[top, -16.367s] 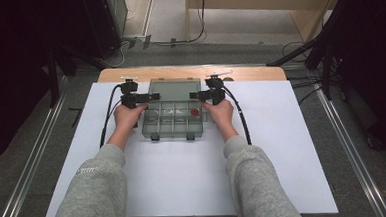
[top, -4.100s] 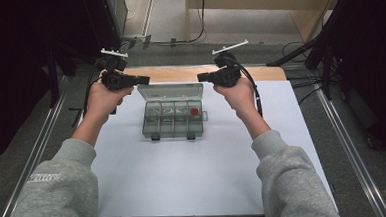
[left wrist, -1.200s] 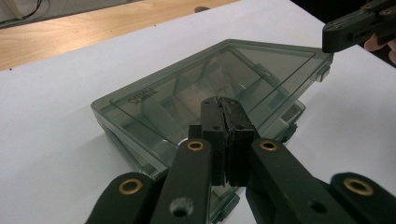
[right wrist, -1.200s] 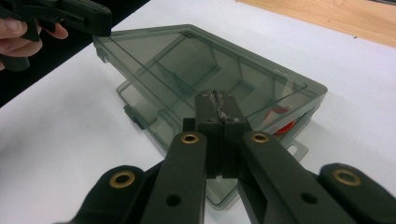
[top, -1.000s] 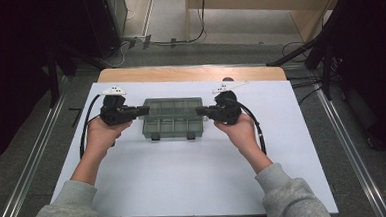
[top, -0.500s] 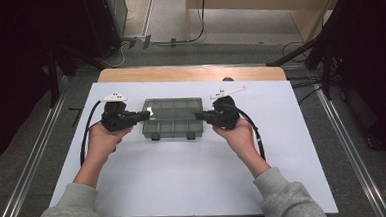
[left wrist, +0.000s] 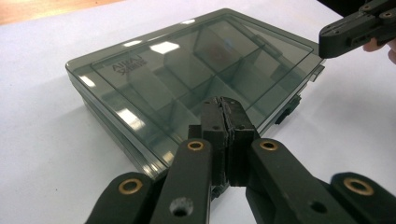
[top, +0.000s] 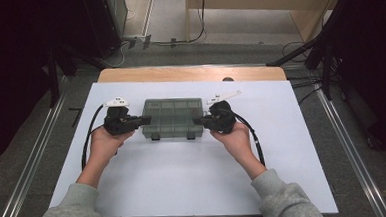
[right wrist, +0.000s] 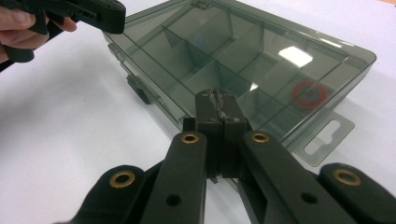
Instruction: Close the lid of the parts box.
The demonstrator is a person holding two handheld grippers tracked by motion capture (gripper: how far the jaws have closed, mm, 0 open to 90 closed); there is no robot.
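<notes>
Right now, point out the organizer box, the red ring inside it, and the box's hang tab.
organizer box (top: 172, 117), high view, middle of its closed smoky lid.
red ring (right wrist: 307, 94), right gripper view, its band seen through the lid.
hang tab (right wrist: 325, 136), right gripper view, flat clear flange beside the slot.

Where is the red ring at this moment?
In the right gripper view, the red ring lies inside the closed smoky plastic box, in a compartment near its hang tab, just right of the shut right gripper.
</notes>
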